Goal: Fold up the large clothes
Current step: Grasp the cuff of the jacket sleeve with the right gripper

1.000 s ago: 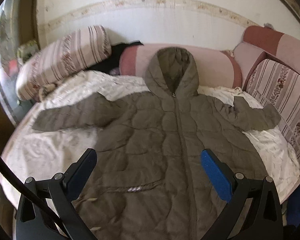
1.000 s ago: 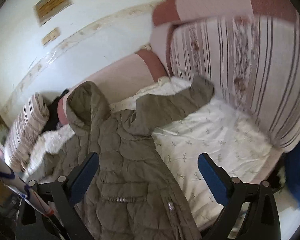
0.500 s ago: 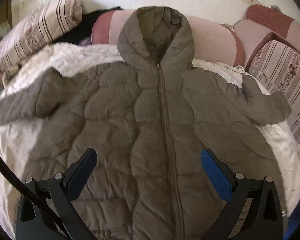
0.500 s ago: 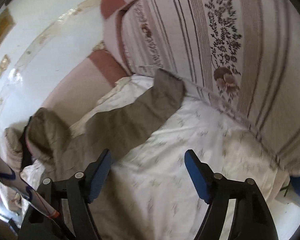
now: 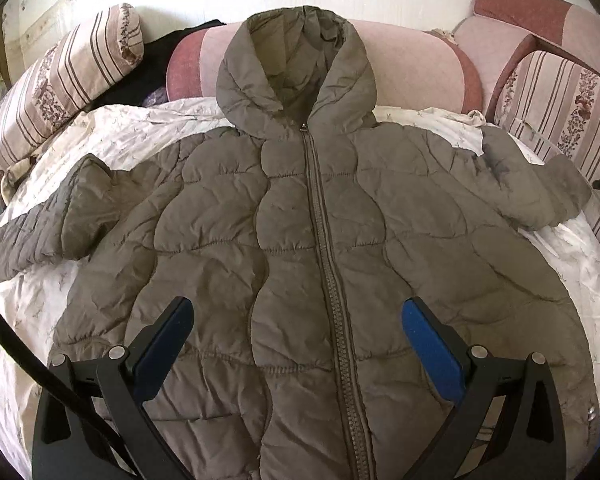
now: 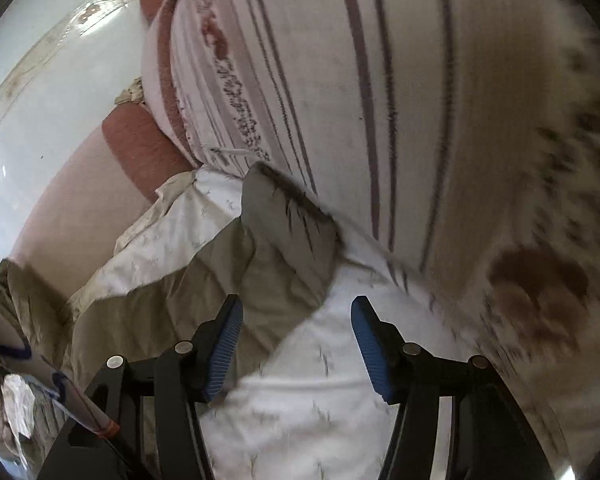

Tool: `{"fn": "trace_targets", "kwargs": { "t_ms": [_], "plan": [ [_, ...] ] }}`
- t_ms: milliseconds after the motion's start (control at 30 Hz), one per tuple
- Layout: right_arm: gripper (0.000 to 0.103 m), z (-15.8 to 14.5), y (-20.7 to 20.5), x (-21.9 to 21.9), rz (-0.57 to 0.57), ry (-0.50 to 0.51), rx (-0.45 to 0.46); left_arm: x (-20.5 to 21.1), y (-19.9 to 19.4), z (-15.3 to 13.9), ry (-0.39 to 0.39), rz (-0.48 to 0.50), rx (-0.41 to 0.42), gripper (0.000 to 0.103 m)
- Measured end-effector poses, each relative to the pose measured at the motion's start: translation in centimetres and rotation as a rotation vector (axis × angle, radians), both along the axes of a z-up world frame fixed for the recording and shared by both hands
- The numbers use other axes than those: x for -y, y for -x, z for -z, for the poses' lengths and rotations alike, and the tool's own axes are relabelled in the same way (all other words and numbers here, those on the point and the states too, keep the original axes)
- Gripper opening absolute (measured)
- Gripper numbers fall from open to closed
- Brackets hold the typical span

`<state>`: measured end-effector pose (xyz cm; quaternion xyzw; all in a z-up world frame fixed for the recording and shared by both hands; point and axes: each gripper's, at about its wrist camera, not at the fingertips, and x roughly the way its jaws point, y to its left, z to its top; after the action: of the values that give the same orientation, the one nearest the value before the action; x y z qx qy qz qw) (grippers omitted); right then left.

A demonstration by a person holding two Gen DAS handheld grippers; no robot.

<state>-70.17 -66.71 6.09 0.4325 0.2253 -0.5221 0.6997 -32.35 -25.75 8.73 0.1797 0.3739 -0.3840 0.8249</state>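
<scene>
An olive quilted hooded jacket [image 5: 300, 220] lies front up and zipped on a white bedsheet [image 5: 112, 132], sleeves spread to both sides, hood against the pink headboard. My left gripper [image 5: 296, 320] is open and empty, hovering above the jacket's lower front over the zipper. In the right wrist view the jacket's right sleeve [image 6: 260, 256] ends in a cuff [image 6: 292, 216] beside a striped cushion. My right gripper [image 6: 296, 320] is open and empty, just short of the sleeve end, its left finger over the sleeve fabric.
A striped pillow [image 5: 52, 84] and dark clothing [image 5: 140, 76] lie at the back left. A pink padded headboard [image 5: 412, 64] curves behind the bed. A striped floral cushion [image 6: 420, 120] stands close along the bed's right side, right next to the sleeve.
The left gripper moved forward over the jacket. The right gripper swung right and closed in on the right sleeve's cuff, and its jaws narrowed somewhat.
</scene>
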Motion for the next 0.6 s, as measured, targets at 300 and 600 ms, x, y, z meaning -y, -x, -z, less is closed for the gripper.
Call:
{"fn": "trace_targets", "kwargs": {
  "t_ms": [300, 600],
  "plan": [
    [0.056, 3.1, -1.9, 4.7, 0.009, -0.009, -0.061, 0.6, -0.5, 1.0, -0.028, 0.002, -0.006, 0.103],
    [0.014, 1.8, -4.2, 5.1, 0.008, 0.068, -0.199, 0.9, -0.5, 1.5, -0.044, 0.006, -0.005, 0.103]
  ]
}}
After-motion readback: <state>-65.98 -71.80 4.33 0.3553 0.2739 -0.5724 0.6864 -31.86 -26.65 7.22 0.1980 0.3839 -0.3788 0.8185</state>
